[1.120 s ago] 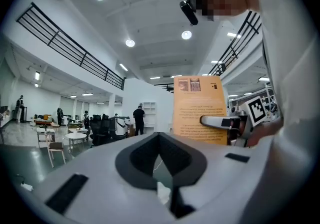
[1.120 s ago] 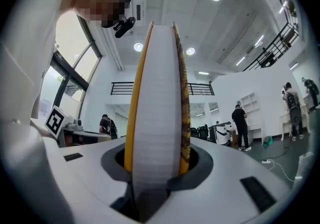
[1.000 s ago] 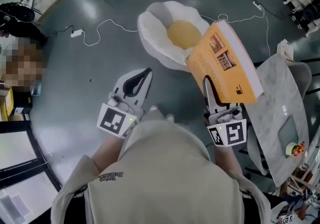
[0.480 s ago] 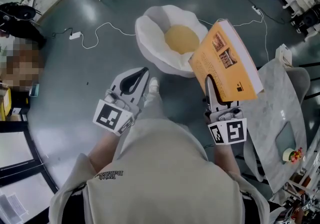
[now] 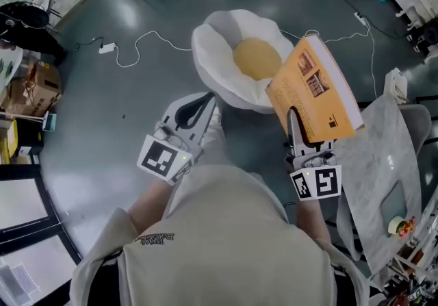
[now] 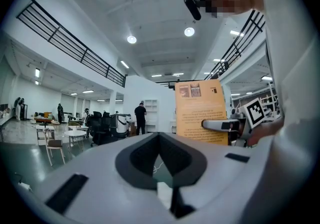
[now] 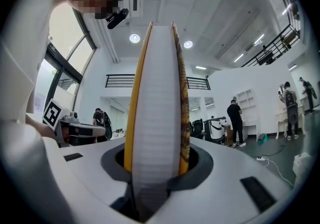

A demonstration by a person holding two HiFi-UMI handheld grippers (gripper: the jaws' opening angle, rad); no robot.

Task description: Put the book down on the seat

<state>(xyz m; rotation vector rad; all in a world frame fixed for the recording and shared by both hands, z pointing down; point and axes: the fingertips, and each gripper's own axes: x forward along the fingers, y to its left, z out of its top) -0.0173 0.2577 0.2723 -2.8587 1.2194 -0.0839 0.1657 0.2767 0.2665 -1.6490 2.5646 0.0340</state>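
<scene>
R gripper (image 5: 294, 126) clamped on book (image 5: 316, 85); seat (image 5: 212, 51) at book's 10 o'clock, apart. L gripper (image 5: 204, 101) jaws together, empty.

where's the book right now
In the head view the book is right of centre, clamped in the right gripper and held in the air beside the white seat.

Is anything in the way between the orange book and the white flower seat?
Nothing visible is in the way. The book, clamped in the right gripper, is up by the right rim of the seat, whose yellow middle is bare. The white cable lies on the floor beside it, not on it.
</scene>
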